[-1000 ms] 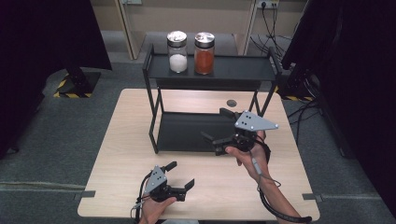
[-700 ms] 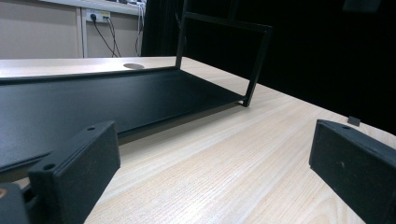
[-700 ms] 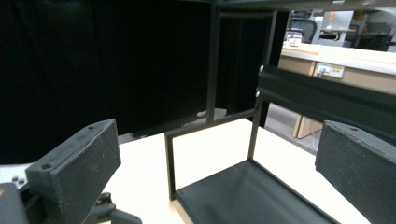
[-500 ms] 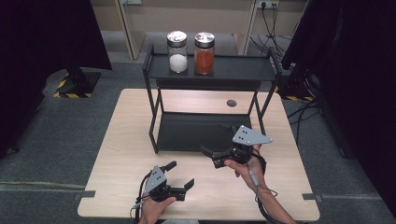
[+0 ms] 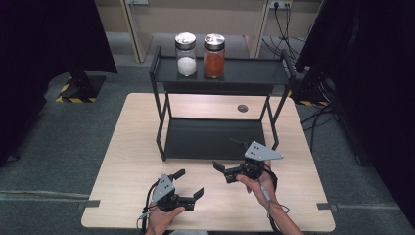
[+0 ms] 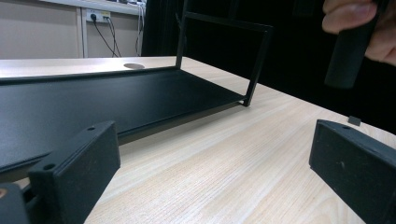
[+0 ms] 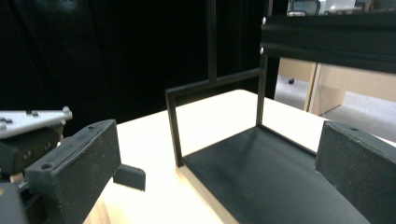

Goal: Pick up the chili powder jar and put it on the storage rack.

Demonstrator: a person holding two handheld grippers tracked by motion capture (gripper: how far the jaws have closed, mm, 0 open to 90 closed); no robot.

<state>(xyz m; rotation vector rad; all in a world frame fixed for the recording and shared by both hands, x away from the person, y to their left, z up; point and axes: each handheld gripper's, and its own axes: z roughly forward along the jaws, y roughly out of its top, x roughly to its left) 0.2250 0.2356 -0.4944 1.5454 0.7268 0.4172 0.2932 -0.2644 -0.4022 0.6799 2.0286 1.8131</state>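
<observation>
In front of the black two-tier metal shelf rack, whose top tier is carrying a white-filled glass jar and an orange-filled glass jar, the left gripper and right gripper are hovering wide open and empty, so any reach should, in my judgement, be rising clear of the rack's front rail.

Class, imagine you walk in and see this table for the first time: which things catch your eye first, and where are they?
Two glass jars stand side by side on the top shelf of the black rack: the white-filled jar on the left, the orange-filled jar on the right. Nearer the person, the left gripper and the right gripper are held over the pale wooden table, both with jaws wide apart and holding nothing.
</observation>
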